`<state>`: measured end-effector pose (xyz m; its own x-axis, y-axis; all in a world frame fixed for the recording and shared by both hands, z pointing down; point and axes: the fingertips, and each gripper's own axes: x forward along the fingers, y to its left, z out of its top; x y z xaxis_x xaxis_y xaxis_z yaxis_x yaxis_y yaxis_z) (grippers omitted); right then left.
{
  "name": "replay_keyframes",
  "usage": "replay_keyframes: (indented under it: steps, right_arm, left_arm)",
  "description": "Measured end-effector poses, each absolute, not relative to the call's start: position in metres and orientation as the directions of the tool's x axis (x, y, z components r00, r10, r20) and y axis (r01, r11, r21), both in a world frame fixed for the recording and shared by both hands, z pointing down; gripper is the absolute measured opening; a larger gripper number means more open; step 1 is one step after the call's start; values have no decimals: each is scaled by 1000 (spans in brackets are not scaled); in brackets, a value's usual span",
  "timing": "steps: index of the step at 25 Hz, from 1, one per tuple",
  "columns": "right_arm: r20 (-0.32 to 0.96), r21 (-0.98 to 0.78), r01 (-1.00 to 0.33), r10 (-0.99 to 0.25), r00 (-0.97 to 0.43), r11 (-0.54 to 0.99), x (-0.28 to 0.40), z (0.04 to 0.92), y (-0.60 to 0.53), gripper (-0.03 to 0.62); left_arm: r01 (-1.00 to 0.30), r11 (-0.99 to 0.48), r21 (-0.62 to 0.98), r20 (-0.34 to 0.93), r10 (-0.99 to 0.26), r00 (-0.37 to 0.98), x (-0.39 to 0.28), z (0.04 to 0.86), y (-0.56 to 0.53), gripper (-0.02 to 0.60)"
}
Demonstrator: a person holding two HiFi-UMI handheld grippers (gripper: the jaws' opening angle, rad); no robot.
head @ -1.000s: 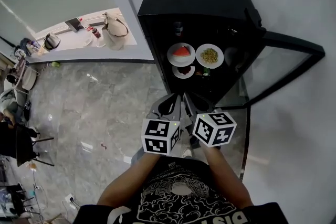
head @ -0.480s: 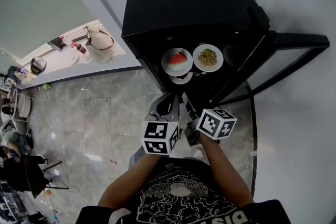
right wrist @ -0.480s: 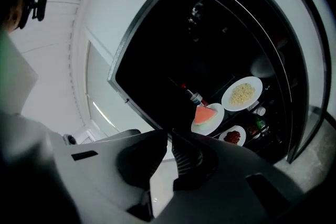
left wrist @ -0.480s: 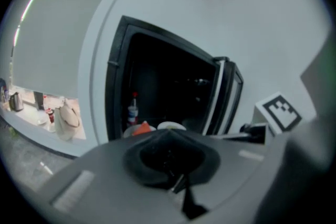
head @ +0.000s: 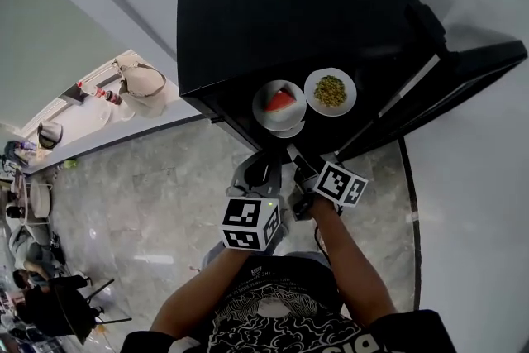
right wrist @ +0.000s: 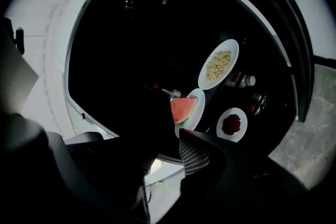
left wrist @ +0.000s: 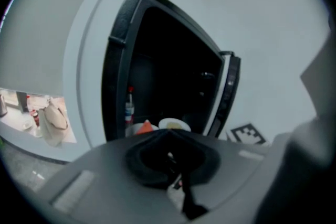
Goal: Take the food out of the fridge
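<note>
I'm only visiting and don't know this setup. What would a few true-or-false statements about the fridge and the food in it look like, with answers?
1. The fridge has its door open. True.
2. The fridge is white. False: it is black.
3. A watermelon slice lies on a plate. True.
4. The watermelon slice is already out on the floor. False: it is inside the fridge.
5. Yellowish food sits beside it in the fridge. True.

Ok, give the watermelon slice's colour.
Red with a green rind; the watermelon slice shows best in the right gripper view.
</note>
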<state>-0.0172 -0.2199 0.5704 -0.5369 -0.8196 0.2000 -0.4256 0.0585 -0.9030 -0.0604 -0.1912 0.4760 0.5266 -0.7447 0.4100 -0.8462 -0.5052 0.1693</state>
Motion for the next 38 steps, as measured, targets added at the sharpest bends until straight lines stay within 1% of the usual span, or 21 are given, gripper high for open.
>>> replay_keyframes:
  steps: [4,7,12,19,20,21,22,25,27,32,38]
  right_arm:
    - [186,-941,-340,-845,-501,-5,-20,588,-237,98]
    - [192,-950,-309,-854,-483,-38,-24,600,-250,110]
    - [210,-961,-260,-868,-450,-97,-27,618,-265,112]
    - [237,-967,-195,-868,-437,-166,-29,632,-279,110]
    - [251,-964,-195,-865,-434,-182,-28,634,-280,99]
    - [264,-961,-195,-863,-430,-197,-28,635,-280,71]
    - [271,-960,-191,-863,-428,-206,-27,637,-279,57]
    - [266,-963,-163,-868,-420,-216,-26,636,-278,46]
    - [269,-962,-155,-870,-413,-224,-26,634,-277,23]
    - [253,-967,-68,-875,-413,-247,-26,634,-274,11]
    - [208,-976,-36,-880,-428,-213,-23,627,-275,6]
  left_arm:
    - [-823,-543,166,423,-715,556,-63,482,-198,0]
    - [-807,-568,164,432,-694,576,-64,486,-202,0]
    - [-780,-604,163,441,-663,605,-65,490,-207,0]
    - [-766,-620,172,448,-643,621,-73,495,-214,0]
    - [-764,-621,173,447,-641,623,-73,494,-215,0]
    - [-762,-624,174,447,-640,626,-73,494,-216,0]
    - [-760,-626,175,445,-638,628,-73,494,-216,0]
    - [-757,-628,178,438,-639,633,-74,492,-219,0]
    - [-757,-628,179,437,-639,633,-75,492,-220,0]
    - [-761,-621,188,437,-642,631,-77,491,-219,0]
    - [-782,-594,189,433,-664,609,-83,490,-220,0]
